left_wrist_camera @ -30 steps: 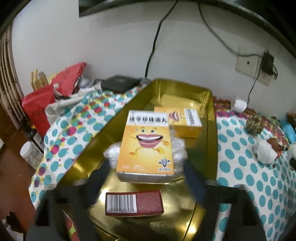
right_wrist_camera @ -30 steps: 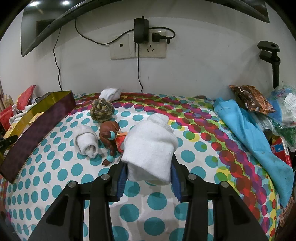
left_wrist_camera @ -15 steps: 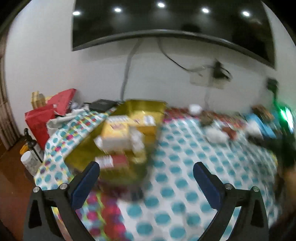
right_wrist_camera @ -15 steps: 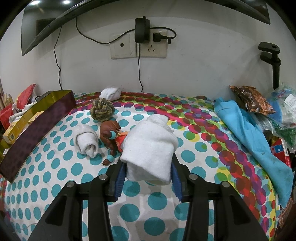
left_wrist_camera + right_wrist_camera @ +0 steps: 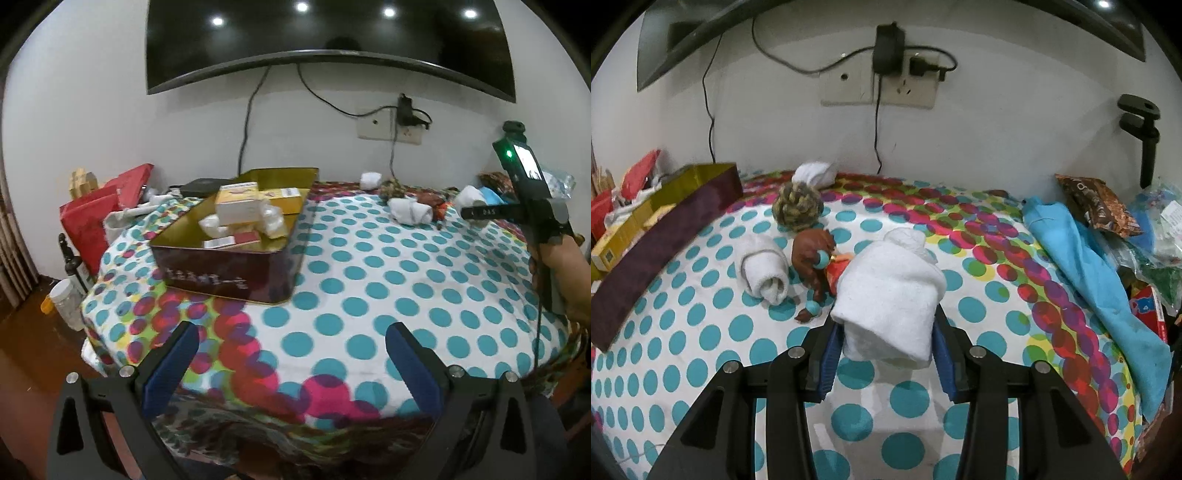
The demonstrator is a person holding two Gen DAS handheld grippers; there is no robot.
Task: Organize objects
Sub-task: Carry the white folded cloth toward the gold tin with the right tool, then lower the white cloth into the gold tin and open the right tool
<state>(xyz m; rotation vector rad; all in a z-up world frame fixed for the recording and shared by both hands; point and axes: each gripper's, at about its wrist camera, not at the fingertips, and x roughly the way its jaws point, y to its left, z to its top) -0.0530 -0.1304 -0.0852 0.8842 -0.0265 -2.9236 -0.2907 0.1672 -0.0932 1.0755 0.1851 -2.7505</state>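
Note:
My right gripper [image 5: 884, 347] is shut on a rolled white towel [image 5: 890, 291] and holds it just above the dotted tablecloth. Beside it lie a second rolled white towel [image 5: 764, 271], a brown doll [image 5: 816, 262], a knitted ball [image 5: 798, 205] and a small white roll [image 5: 814, 173]. My left gripper [image 5: 291, 354] is open and empty, over the table's near edge. The gold tin tray [image 5: 221, 277] stands beyond it at the left, holding a yellow box [image 5: 238, 205], a second yellow box [image 5: 284, 199], a red box [image 5: 232, 240] and white wads.
A blue cloth [image 5: 1089, 273] and snack bags [image 5: 1097, 205] lie along the right edge. Red bags [image 5: 99, 218] and a black device [image 5: 201, 186] crowd the left behind the tray. Cables hang from a wall socket [image 5: 879, 85]. A jar [image 5: 68, 306] stands on the floor.
My left gripper pulled back out of the tray, leaving the yellow box there, and now sits at the table's near edge. The right gripper rose slightly with the towel.

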